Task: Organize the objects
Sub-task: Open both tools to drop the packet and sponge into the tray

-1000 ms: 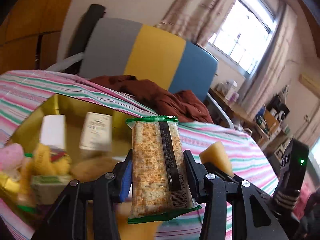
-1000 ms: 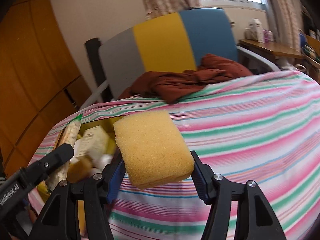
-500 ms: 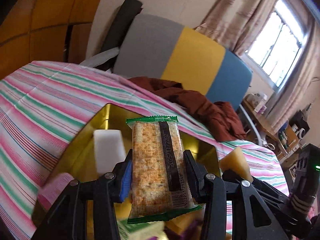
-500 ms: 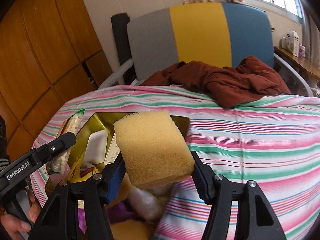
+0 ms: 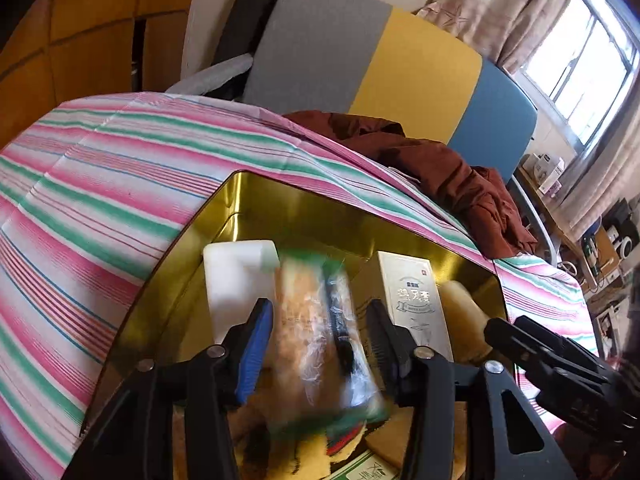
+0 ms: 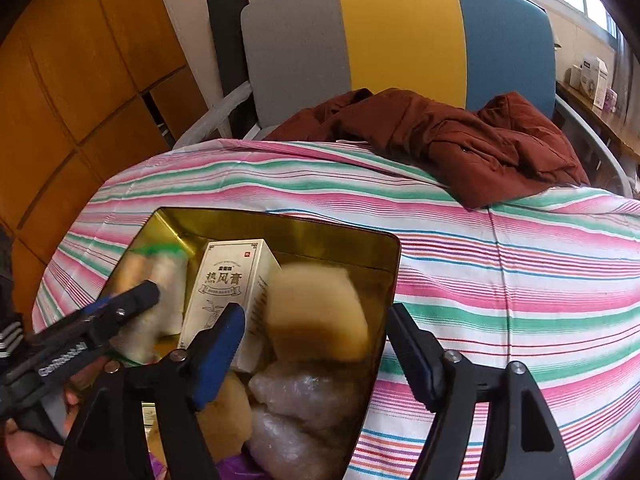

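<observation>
The left gripper (image 5: 318, 342) stood open, the blurred clear-wrapped cracker packet (image 5: 320, 336) loose between its fingers over the gold metal tin (image 5: 280, 200). Only the right wrist view showed the yellow foam sponge (image 6: 316, 312), blurred, at twelve o'clock of the wide-open right gripper (image 6: 316, 344), inside the tin beside a cream cardboard box (image 6: 228, 280).

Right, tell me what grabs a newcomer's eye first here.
The shiny gold tin on the striped tablecloth, crammed with a white box and other items. Above it, both claws stand open, a blurred cracker packet and yellow sponge between their fingers. Behind, a grey-yellow-blue chair carries a rust-red jacket.
</observation>
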The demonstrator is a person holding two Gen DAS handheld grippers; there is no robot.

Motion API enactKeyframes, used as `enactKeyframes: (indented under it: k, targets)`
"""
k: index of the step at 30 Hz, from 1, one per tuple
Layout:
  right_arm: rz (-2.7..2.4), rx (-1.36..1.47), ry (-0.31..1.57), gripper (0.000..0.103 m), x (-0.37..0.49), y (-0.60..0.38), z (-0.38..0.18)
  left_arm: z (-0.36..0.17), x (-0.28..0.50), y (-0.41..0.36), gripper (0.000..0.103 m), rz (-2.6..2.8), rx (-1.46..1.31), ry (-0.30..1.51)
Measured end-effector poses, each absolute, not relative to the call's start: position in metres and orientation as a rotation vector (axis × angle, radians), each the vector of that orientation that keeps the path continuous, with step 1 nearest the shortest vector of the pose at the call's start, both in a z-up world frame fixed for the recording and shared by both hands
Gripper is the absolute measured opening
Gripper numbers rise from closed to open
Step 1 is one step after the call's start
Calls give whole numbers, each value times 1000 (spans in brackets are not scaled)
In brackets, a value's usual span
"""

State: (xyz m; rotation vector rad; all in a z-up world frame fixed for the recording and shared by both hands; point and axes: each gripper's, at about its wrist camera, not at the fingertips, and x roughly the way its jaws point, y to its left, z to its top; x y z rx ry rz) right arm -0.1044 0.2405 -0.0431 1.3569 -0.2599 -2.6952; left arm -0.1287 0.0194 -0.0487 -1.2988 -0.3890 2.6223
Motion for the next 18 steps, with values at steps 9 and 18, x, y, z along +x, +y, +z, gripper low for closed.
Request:
enactKeyframes:
  k: [9, 18]
  targets:
    - [-2707, 1273, -271, 74, -78, 235, -28, -30, -105, 18, 100, 2729, -1265, -353]
    - [-2711, 1263, -186, 74, -51, 216, -22, -10, -70, 19, 103, 2821, -1287, -250]
